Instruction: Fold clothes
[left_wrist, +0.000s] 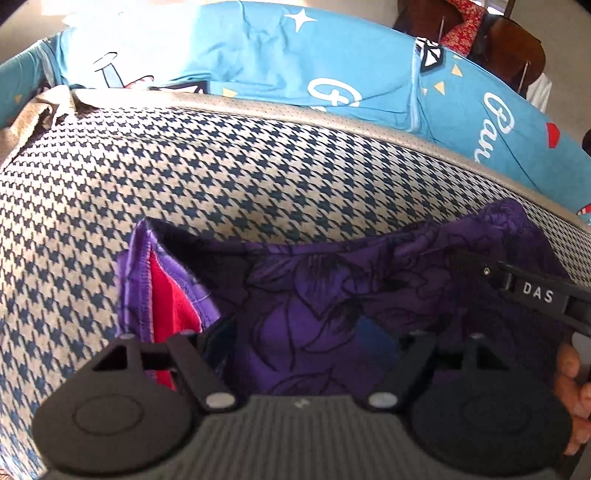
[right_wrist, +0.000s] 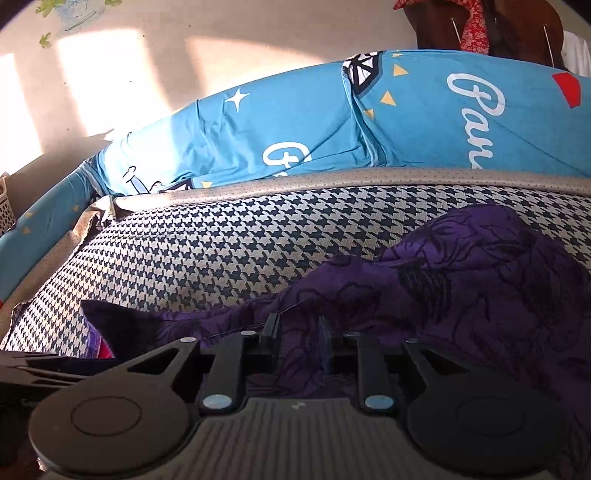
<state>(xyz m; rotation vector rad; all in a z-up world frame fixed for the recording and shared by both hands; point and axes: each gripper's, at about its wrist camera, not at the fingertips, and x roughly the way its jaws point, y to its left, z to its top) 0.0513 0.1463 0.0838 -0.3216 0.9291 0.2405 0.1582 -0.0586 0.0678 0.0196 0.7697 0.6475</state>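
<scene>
A purple garment with a dark flower print (left_wrist: 332, 295) lies bunched on a houndstooth cushion (left_wrist: 184, 192). Its left end shows a lighter purple hem and a red lining (left_wrist: 170, 299). My left gripper (left_wrist: 303, 343) stands wide, and the cloth drapes between and over its hidden fingertips. The right gripper's finger marked DAS (left_wrist: 532, 291) reaches in from the right. In the right wrist view the same garment (right_wrist: 461, 280) covers my right gripper (right_wrist: 299, 332), whose fingers stand close together with a fold of cloth between them.
A blue printed sheet (right_wrist: 295, 122) lies beyond the cushion's grey edge band (right_wrist: 332, 181). A dark wooden chair with red cloth (right_wrist: 487, 29) stands at the back right. A perforated basket (right_wrist: 7, 214) is at the far left.
</scene>
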